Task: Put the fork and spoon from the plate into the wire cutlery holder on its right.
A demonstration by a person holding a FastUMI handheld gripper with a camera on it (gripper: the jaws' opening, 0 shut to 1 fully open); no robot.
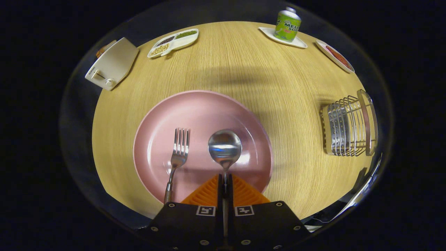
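Gripper (225, 181) clamps the shiny spoon (224, 146) by its handle (fork (177, 157) alongside) over the pink plate (195, 108).

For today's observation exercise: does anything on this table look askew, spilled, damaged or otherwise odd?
Nothing stands out. The gripper is shut on the spoon by its handle, bowl over the plate. The fork lies straight on the plate. The holder stands upright to the right; no spills show.

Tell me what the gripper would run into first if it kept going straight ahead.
The gripper is shut on the spoon, whose bowl leads. Beyond it lies the far rim of the pink plate, then bare table. Height over the plate is unclear, so the way may be free.
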